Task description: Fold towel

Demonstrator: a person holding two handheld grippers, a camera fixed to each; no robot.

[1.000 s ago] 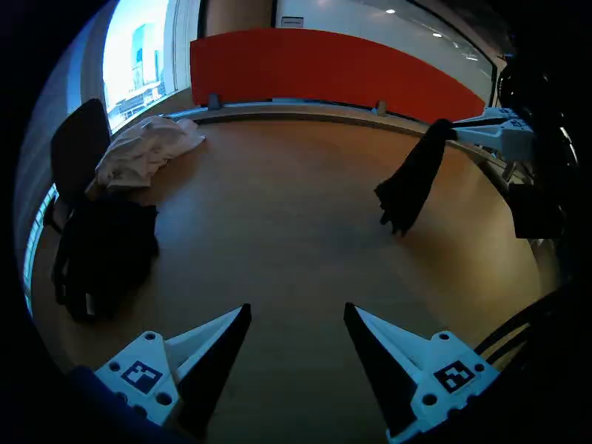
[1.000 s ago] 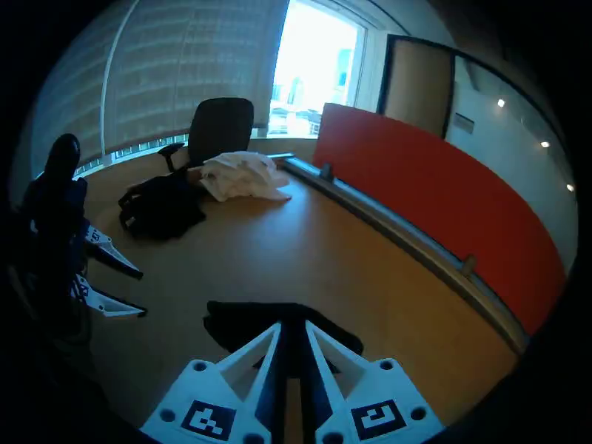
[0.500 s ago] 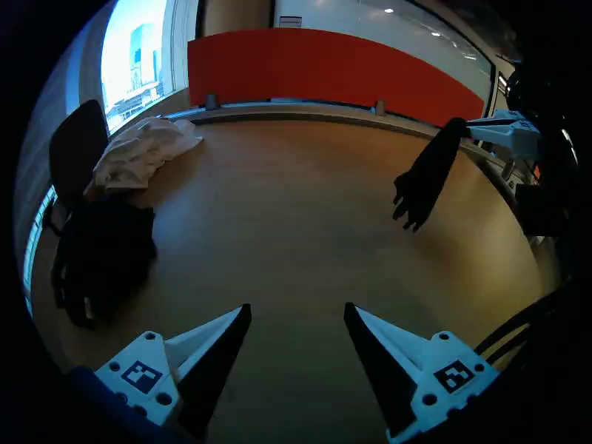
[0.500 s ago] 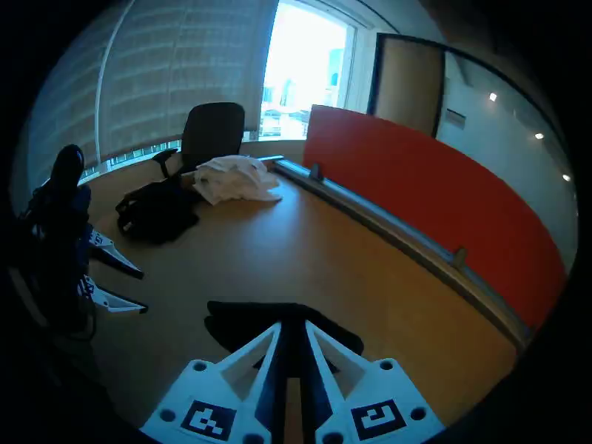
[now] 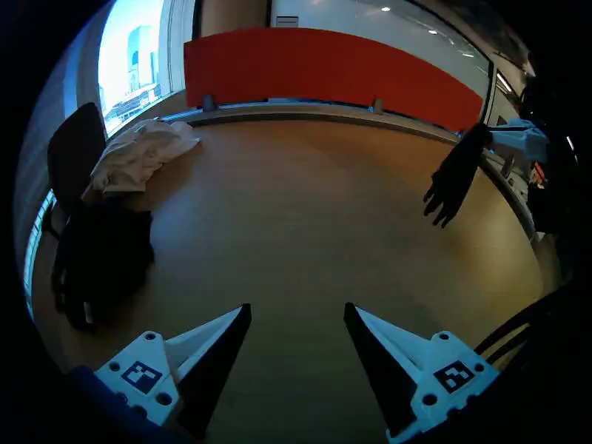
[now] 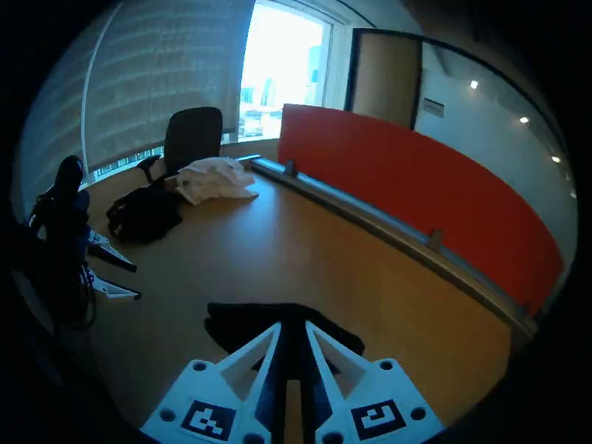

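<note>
1. Item: dark towel (image 5: 453,181). It hangs bunched from one pinched end, long axis near vertical, ragged free end lowest. That end is just over the wooden table (image 5: 296,207); whether it touches cannot be told.
2. Right gripper (image 6: 294,325): fingers clenched on the towel's upper end, dark cloth spilling out beyond both tips.
3. Left gripper (image 5: 296,307): fingers spread wide, nothing between them, pointing across bare tabletop.
4. Governing relation: in the left gripper view, the towel lies far to the right of the left fingers and well apart from them. The right gripper already has it, so the left has the distance to close.
5. Stage (a judgement): folding not yet begun. The cloth probably needs spreading flat, or its loose end taken by the left fingers.
6. Bystanders, far left of the table: a white cloth heap (image 5: 137,155), and a black bag (image 5: 100,259) nearer the edge.
</note>
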